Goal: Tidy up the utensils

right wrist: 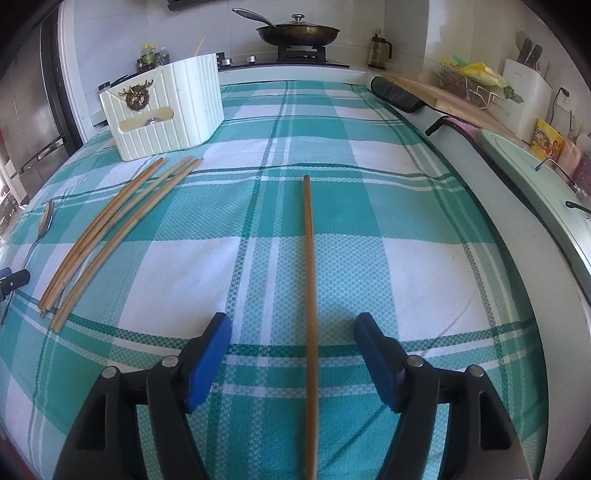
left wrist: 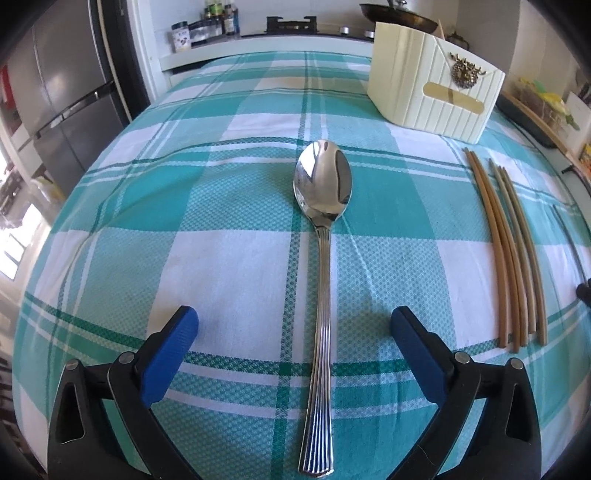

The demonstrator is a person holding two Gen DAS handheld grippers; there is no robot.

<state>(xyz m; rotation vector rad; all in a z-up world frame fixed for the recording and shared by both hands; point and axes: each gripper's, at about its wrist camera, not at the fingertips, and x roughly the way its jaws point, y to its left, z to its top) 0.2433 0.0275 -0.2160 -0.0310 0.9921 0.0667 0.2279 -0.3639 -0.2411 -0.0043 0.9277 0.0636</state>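
Observation:
A steel spoon (left wrist: pixel 322 236) lies lengthwise on the green checked tablecloth (left wrist: pixel 229 229), its handle running between the open jaws of my left gripper (left wrist: pixel 294 325). Several brown chopsticks (left wrist: pixel 511 251) lie to its right; they also show in the right wrist view (right wrist: pixel 110 229). A single chopstick (right wrist: pixel 309 295) lies between the open jaws of my right gripper (right wrist: pixel 293 328). A cream utensil holder (left wrist: pixel 436 88) stands at the back; it also shows in the right wrist view (right wrist: pixel 166 107). The spoon bowl (right wrist: pixel 47 218) shows at the far left there.
A stove with a lidded pan (right wrist: pixel 299 33) stands beyond the table. Jars (left wrist: pixel 207 26) sit at the back left beside a fridge (left wrist: pixel 66 92). A counter with a wooden board (right wrist: pixel 454 99), a knife block (right wrist: pixel 524 92) and a pale green lid (right wrist: pixel 535 173) runs along the right.

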